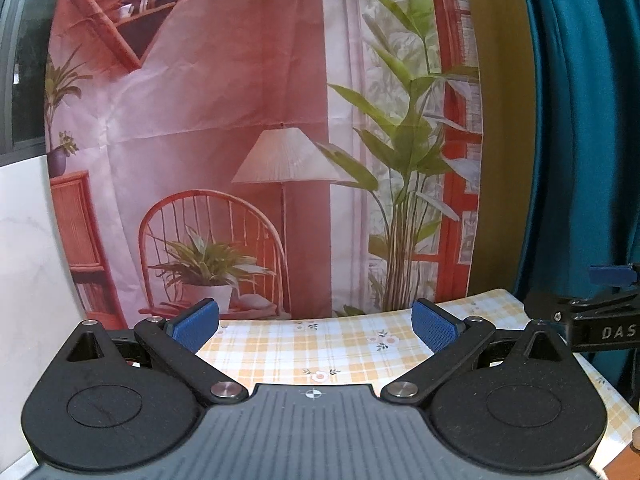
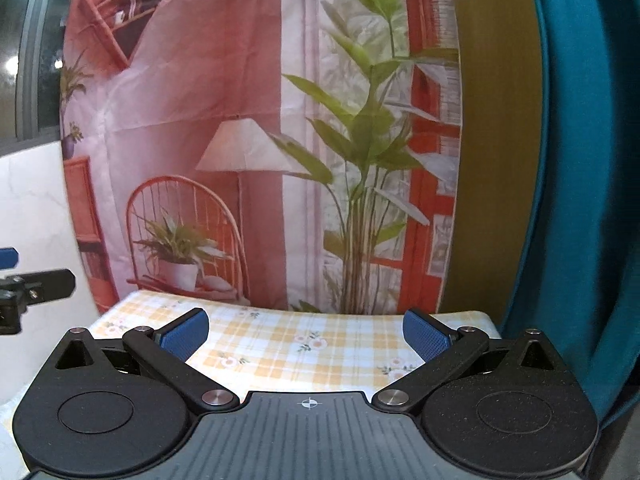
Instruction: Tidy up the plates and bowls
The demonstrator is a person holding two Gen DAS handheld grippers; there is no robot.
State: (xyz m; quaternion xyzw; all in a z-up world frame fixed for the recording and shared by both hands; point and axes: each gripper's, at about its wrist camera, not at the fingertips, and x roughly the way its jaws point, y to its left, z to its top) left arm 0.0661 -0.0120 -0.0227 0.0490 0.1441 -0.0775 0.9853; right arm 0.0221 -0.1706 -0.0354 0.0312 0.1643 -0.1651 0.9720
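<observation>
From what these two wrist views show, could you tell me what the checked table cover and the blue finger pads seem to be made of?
The table cover looks like thin fabric or oilcloth: printed yellow checks and flowers, lying smooth; which one is unclear. The blue pads on the open left gripper look like moulded rubber or plastic, matte, with a fine dotted grip texture.

The tabletop (image 1: 320,344) is lying under and ahead of the left tool (image 1: 316,326), with a printed backdrop (image 1: 240,120) hanging behind its far edge. A curtain (image 1: 580,120) is hanging to the right of the backdrop. The right tool (image 1: 600,320) is sitting to the left tool's right, apart from it.
</observation>
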